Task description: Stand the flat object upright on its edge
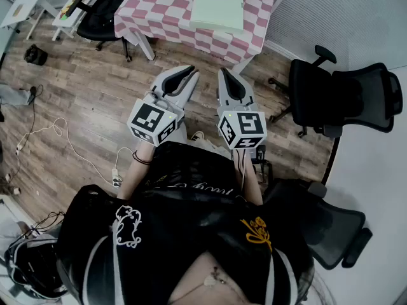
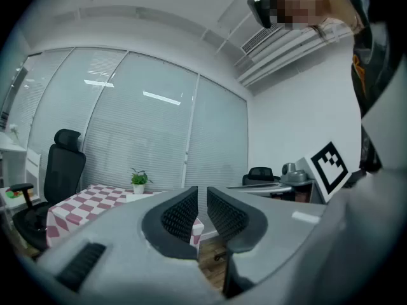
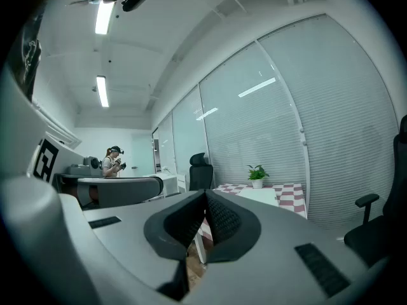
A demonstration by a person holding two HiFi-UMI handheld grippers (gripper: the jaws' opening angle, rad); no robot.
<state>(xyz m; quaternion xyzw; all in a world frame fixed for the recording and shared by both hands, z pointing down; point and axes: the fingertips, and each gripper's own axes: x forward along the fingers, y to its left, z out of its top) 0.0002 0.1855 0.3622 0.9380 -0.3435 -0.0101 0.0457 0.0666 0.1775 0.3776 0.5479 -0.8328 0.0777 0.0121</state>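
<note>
table (image 1: 159, 11) cut off at head view's top edge, lower-right chair (image 1: 337, 234) partly behind wearer (image 1: 191, 234), flat object (image 2: 143, 196) mostly hidden by left gripper (image 2: 202, 192) in its view, distant person (image 3: 113, 162) too small to read

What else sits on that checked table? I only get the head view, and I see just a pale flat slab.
Observer: A small potted plant stands on the table, beyond the slab.
Operator: Are those tools holding anything?
Observer: No. Seen head-on, the left tool and right tool are both shut on nothing.
Operator: Anyone else around?
Observer: Yes, a person stands far off across the room.
</note>
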